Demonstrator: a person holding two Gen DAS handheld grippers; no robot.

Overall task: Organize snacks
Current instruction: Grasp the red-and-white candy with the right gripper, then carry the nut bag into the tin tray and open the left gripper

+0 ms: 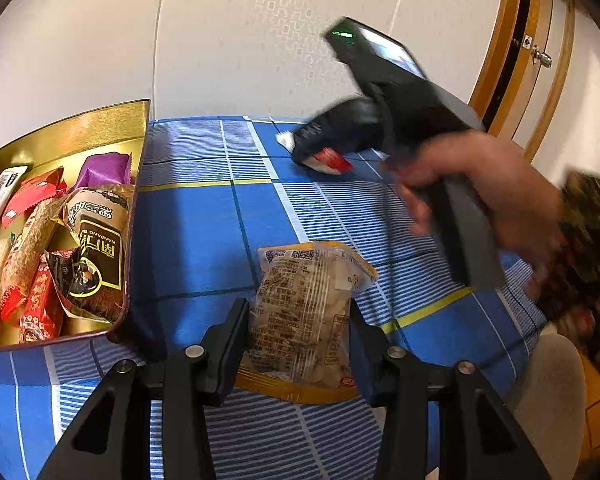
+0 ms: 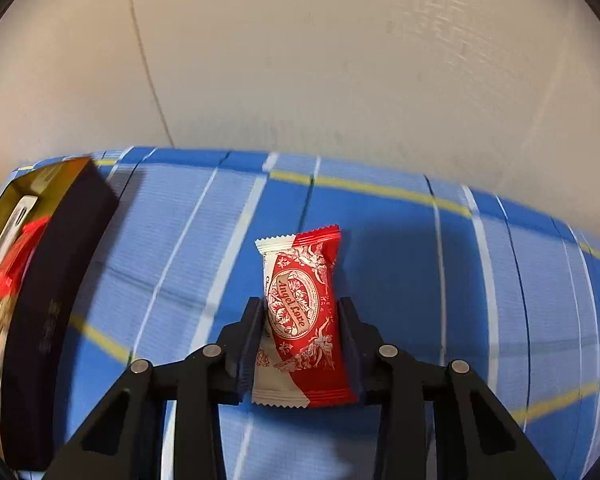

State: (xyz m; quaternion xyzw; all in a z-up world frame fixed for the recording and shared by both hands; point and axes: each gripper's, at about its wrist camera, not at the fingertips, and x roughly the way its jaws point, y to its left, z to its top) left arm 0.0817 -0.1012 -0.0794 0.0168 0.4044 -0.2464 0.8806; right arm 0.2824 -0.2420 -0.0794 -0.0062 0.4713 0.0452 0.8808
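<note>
My left gripper [image 1: 298,312] is shut on a clear and yellow snack bag [image 1: 308,312], held just above the blue checked tablecloth [image 1: 204,232]. My right gripper [image 2: 300,312] is shut on a red and white snack packet [image 2: 300,316]; it also shows in the left wrist view [image 1: 328,160], where that gripper [image 1: 316,152] sits low at the far side of the table. A gold tin [image 1: 100,128] at the left holds several wrapped snacks, among them a brown packet [image 1: 96,256] and a purple one [image 1: 104,168]. The tin also shows at the left of the right wrist view [image 2: 60,264].
A pale wall runs behind the table. A wooden door frame [image 1: 500,44] with a knob stands at the right. The person's hand [image 1: 492,192] and patterned sleeve hold the right gripper. A beige chair back [image 1: 552,392] sits by the table's near right edge.
</note>
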